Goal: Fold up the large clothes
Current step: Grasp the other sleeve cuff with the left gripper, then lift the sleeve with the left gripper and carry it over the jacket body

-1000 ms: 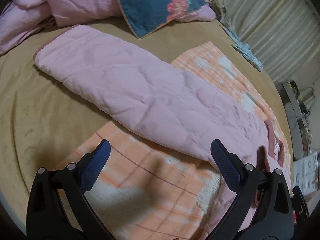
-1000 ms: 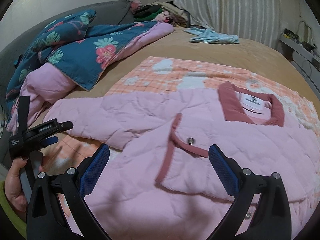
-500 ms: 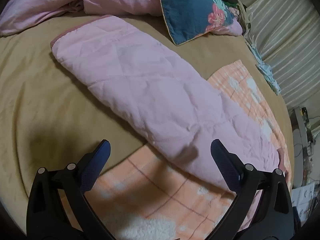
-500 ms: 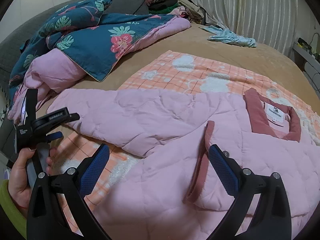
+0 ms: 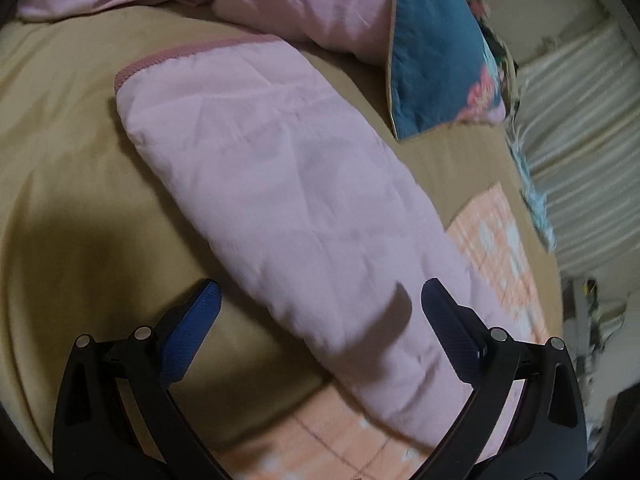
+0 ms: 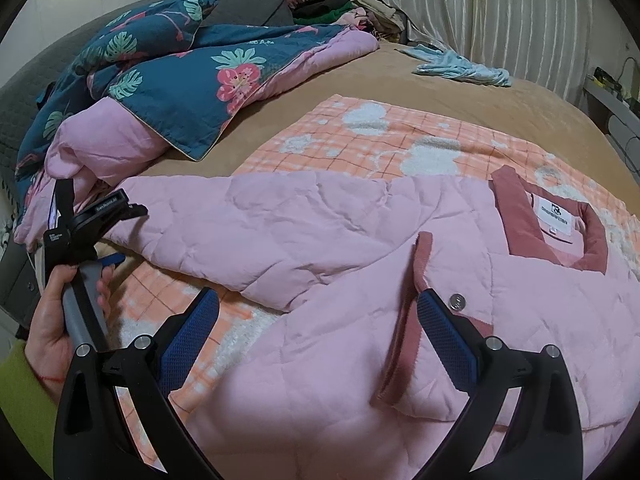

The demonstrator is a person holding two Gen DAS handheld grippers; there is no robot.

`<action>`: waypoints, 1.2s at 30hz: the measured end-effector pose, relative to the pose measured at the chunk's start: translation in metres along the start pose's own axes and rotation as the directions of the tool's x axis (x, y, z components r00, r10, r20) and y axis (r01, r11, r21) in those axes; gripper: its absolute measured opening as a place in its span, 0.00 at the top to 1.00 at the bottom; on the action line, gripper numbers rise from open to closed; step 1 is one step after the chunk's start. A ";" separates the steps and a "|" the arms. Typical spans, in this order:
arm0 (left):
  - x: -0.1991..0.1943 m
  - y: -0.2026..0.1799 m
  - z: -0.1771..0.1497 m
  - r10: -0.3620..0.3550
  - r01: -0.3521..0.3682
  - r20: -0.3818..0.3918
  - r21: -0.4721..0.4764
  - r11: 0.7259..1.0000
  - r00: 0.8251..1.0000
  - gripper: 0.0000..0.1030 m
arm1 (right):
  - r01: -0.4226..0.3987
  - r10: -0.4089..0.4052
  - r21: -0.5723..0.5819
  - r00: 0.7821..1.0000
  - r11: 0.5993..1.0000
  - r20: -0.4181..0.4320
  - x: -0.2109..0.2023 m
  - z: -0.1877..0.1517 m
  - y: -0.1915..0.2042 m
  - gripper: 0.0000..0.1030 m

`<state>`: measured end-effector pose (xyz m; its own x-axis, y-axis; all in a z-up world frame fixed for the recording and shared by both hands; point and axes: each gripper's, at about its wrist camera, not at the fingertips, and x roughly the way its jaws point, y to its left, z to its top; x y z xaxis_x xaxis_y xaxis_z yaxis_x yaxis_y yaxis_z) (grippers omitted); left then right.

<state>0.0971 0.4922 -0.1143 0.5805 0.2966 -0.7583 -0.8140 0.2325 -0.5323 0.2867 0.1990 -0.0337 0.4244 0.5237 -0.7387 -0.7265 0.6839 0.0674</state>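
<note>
A pink quilted jacket (image 6: 360,280) with a dusty-rose collar (image 6: 520,220) and front trim lies spread on an orange checked blanket (image 6: 380,140). Its sleeve (image 5: 288,200) stretches out over the tan bed cover, its rose cuff (image 5: 168,56) at the far end. My left gripper (image 5: 316,312) hovers open just above the sleeve's middle, holding nothing. The right gripper (image 6: 318,320) is open too, low over the jacket's front near a metal snap (image 6: 457,301). In the right wrist view a hand (image 6: 60,320) holds the left gripper's handle at the far left.
A teal flowered duvet with pink lining (image 6: 192,80) is heaped at the head of the bed. A light blue garment (image 6: 460,66) lies by the striped curtain (image 6: 500,12). Tan bed cover (image 5: 60,200) stretches left of the sleeve. Clutter sits on a shelf (image 6: 612,92) at the right.
My left gripper has travelled along the sleeve towards its cuff, leaving the checked blanket behind. The right gripper drifted slightly left over the jacket front. Both stayed open.
</note>
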 end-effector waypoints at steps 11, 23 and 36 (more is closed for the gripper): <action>0.002 0.019 0.027 -0.020 0.027 0.075 -0.090 0.996 0.997 0.60 | 0.039 -0.040 0.035 0.999 0.999 0.022 -0.019 -0.011 -0.027 0.04; -0.090 -0.040 0.034 -0.229 0.212 0.243 0.093 0.973 0.942 0.90 | 0.106 -0.113 0.108 0.991 0.989 0.066 -0.067 -0.042 -0.066 0.04; -0.186 -0.125 -0.046 -0.483 0.379 0.205 0.395 0.837 0.851 0.91 | 0.177 -0.201 0.233 0.976 0.956 0.083 -0.137 -0.083 -0.116 0.04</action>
<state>0.0896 0.3657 0.0764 0.8910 0.3302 -0.3115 -0.4536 0.6732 -0.5839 0.2678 0.0059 0.0046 0.6051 0.4162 -0.6788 -0.4935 0.8650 0.0905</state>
